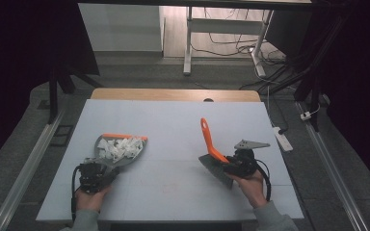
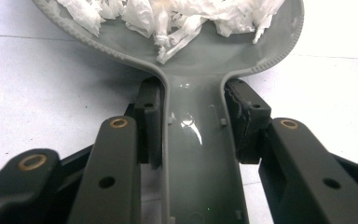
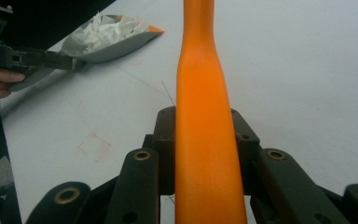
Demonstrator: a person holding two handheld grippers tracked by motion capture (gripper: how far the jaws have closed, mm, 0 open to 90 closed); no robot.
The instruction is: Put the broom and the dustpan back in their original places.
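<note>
Left claw (image 1: 107, 172) is clamped on the grey handle of the dustpan (image 1: 120, 149), its two black jaws pressing the handle from either side, as the left gripper view shows close up. Right claw (image 1: 227, 162) is closed tight around the orange handle of the brush (image 1: 211, 144), which rises up and away from the jaws; the brush's dark grey head hangs low on the near side of the grip.

Both sit over the white worktop (image 1: 173, 120), the largest thing here, with a wooden edge at its far side. The dustpan lies on the left half of the worktop, a grey scoop with an orange lip on its far edge. The brush is on the right half, well apart from the dustpan. Smallest are the white paper scraps (image 1: 119, 147), heaped inside the dustpan's scoop; the left gripper view (image 2: 177, 18) shows them crumpled and piled toward the front.
</note>
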